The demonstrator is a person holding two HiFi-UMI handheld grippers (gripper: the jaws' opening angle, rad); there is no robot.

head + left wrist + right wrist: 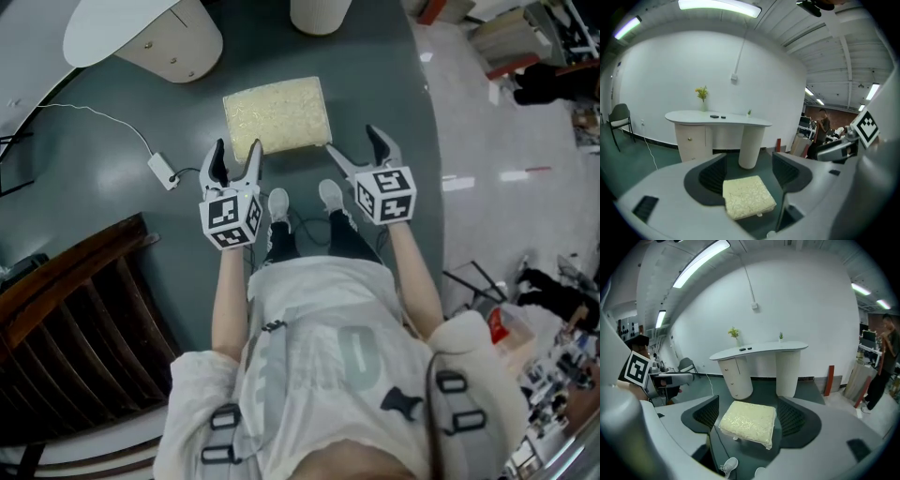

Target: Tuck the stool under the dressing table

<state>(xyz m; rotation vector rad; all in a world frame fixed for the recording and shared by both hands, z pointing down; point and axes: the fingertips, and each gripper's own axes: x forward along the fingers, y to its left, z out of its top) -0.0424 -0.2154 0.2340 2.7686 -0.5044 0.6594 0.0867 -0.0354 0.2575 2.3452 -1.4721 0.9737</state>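
The stool stands on the floor just ahead of both tools, out of their reach and touching neither. It is a low cushioned stool with a cream, patterned top on short feet. Its top is rectangular. The long axis runs crosswise to the way my grippers point, so one long side faces me and the other faces the dressing table.

My left hand-held gripper is released, jaws apart, with nothing between them but the sight of the stool's near left corner beyond. My right hand-held gripper is released too, spread wide and empty, just short of the stool's near right corner.

Farther ahead of the grippers, beyond the stool, is the table. A drawer unit stands ahead of the left gripper and a round ribbed column ahead of the right. The gap between them lies straight past the stool. Its white curved surface carries a vase of yellow flowers.

The floor here is dark green-grey. A white plug on a thin cable lies left of the left gripper. The wall is plain white under strip lights.
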